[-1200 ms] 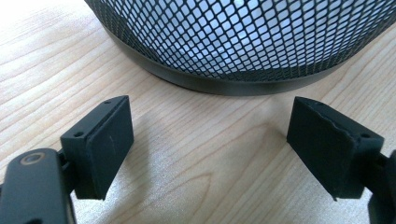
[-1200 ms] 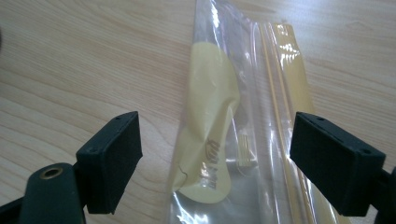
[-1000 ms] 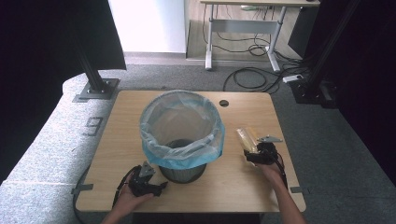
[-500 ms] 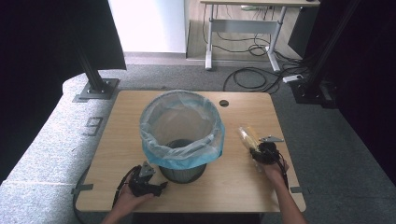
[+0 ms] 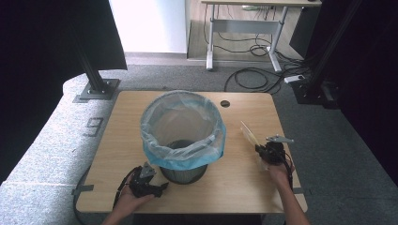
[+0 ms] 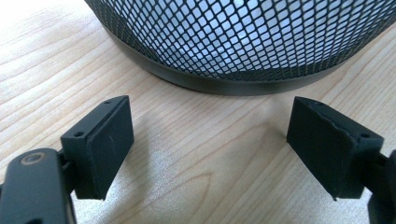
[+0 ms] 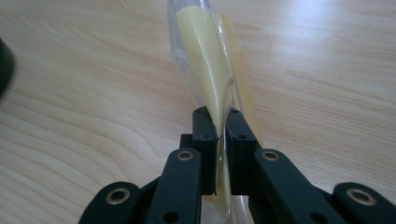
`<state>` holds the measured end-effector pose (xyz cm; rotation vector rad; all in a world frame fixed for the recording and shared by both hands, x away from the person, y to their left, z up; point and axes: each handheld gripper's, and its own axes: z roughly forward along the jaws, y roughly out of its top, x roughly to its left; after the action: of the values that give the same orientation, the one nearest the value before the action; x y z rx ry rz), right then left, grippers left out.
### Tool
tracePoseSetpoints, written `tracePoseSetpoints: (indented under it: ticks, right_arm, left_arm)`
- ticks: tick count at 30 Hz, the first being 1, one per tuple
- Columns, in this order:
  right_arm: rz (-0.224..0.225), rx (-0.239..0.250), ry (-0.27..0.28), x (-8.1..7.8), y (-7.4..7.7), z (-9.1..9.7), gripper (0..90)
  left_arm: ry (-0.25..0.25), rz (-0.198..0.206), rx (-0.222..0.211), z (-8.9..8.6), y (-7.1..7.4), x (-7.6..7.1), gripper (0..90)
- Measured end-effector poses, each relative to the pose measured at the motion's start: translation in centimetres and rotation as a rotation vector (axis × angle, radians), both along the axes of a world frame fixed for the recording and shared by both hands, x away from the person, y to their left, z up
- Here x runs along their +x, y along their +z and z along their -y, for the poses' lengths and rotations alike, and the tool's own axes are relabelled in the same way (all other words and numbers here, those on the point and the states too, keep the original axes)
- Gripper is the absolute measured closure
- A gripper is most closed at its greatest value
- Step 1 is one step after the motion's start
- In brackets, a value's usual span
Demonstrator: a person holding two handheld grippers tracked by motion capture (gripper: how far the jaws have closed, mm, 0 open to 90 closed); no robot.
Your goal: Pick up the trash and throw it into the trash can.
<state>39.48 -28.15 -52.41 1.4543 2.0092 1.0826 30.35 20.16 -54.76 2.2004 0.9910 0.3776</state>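
Note:
A flat yellow piece in a clear plastic wrapper (image 7: 205, 60) juts out ahead of my right gripper (image 7: 222, 126), whose jaws have just been closing and now pinch the wrapper's near end. In the high view that packet (image 5: 248, 133) points away from the right gripper (image 5: 263, 152) over the right side of the table. A black mesh bin (image 5: 184, 172) with a blue liner (image 5: 155, 152) stands at the table's middle. My left gripper (image 5: 159, 187) rests by the bin's front left foot. Its jaws (image 6: 210, 135) stand wide open with bare wood between them, facing the bin's mesh wall (image 6: 243, 37).
The wooden table (image 5: 122, 126) has a round cable hole (image 5: 225, 103) at the back. Its front edge runs just behind both hands. A grey padded surface (image 5: 56, 136) borders the left side, and cables and a desk frame stand beyond the far edge.
The right gripper's jaws have come together on the wrapped yellow packet, and the hand has drifted slightly right. The left gripper and the bin have not moved.

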Motion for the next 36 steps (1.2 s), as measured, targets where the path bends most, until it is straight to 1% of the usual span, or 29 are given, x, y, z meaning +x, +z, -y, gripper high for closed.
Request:
tracePoseSetpoints:
  ticks: [1,4,7,15,21,27,36]
  right_arm:
    - [0.010,0.012,0.001,-0.2,0.2,0.0,84.9]
    - [0.044,0.025,-0.005,-0.8,1.0,0.2,85.1]
    - [0.065,0.061,-0.008,-1.5,1.6,0.5,85.2]
    - [0.122,0.111,-0.006,-2.8,3.2,1.0,85.5]
    - [0.138,0.134,-0.009,-3.2,3.8,1.0,85.5]
    - [0.153,0.150,0.001,-3.5,4.5,1.0,85.5]
    - [0.194,0.180,0.006,-4.1,6.0,1.3,85.6]
  left_arm:
    - [0.000,0.000,0.000,0.0,0.0,0.0,14.6]
    - [0.000,0.000,0.000,0.0,0.0,0.0,14.7]
    - [0.000,0.000,0.001,0.0,0.0,0.0,14.7]
    - [0.001,0.000,0.000,0.0,0.0,0.0,14.6]
    - [0.001,0.000,0.000,0.0,0.0,0.0,14.7]
    - [0.001,0.000,0.000,0.0,0.0,0.0,14.6]
    - [0.001,0.000,0.001,0.0,0.0,0.0,14.7]
